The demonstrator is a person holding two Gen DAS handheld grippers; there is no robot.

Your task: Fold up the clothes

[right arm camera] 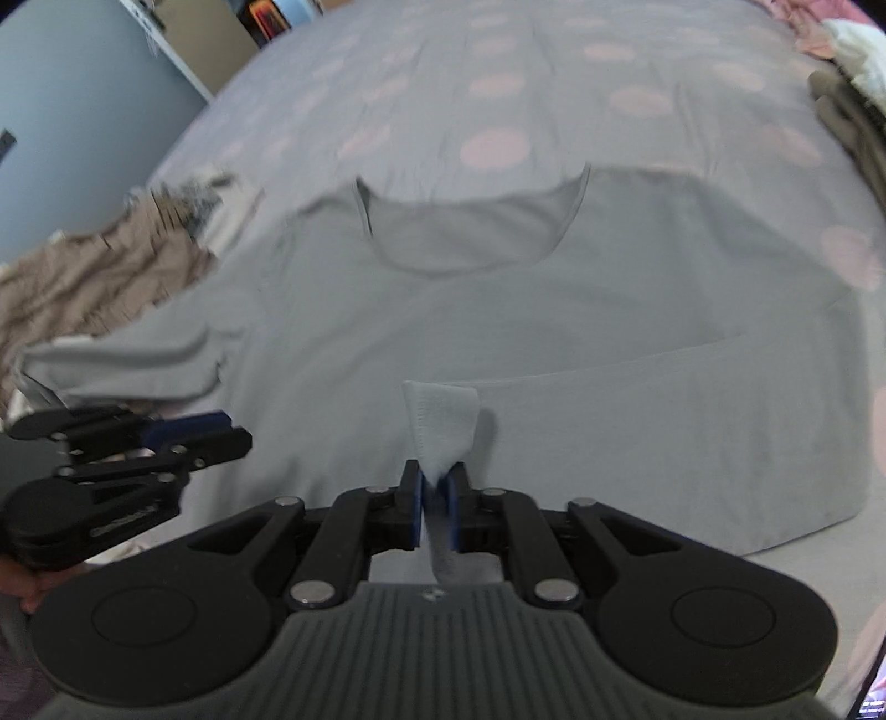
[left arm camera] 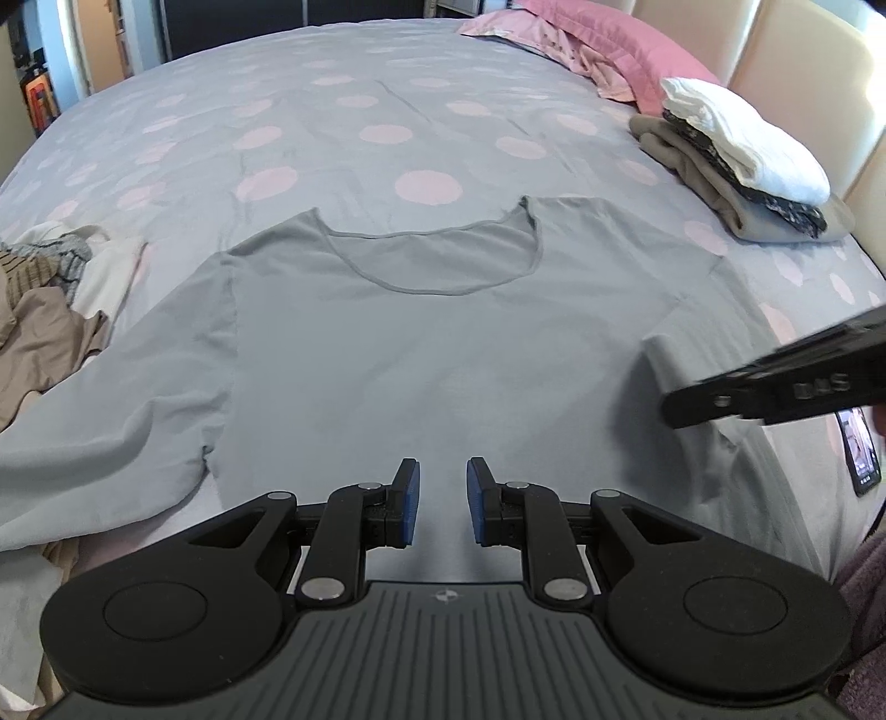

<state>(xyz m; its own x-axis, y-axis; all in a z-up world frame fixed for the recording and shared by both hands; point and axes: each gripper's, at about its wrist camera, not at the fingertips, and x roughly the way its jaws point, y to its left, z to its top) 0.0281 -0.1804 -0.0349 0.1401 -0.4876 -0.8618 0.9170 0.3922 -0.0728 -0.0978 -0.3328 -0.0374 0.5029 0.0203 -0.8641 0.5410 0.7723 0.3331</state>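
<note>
A grey long-sleeved top (left arm camera: 443,343) lies flat on the bed, neckline away from me. My left gripper (left arm camera: 443,501) hovers open over its lower hem with nothing between the fingers. In the right wrist view the same top (right arm camera: 498,310) fills the middle, its right sleeve folded across the body. My right gripper (right arm camera: 436,498) is shut on the sleeve cuff (right arm camera: 440,426), which stands up between the blue pads. The left gripper (right arm camera: 183,432) shows at the left edge of that view, and the right gripper (left arm camera: 775,382) enters the left wrist view from the right.
The bed has a grey cover with pink dots (left arm camera: 387,133). A stack of folded clothes (left arm camera: 742,160) sits at the far right beside pink pillows (left arm camera: 609,39). A heap of unfolded beige and striped clothes (left arm camera: 44,299) lies at the left. A phone (left arm camera: 861,448) rests at the right edge.
</note>
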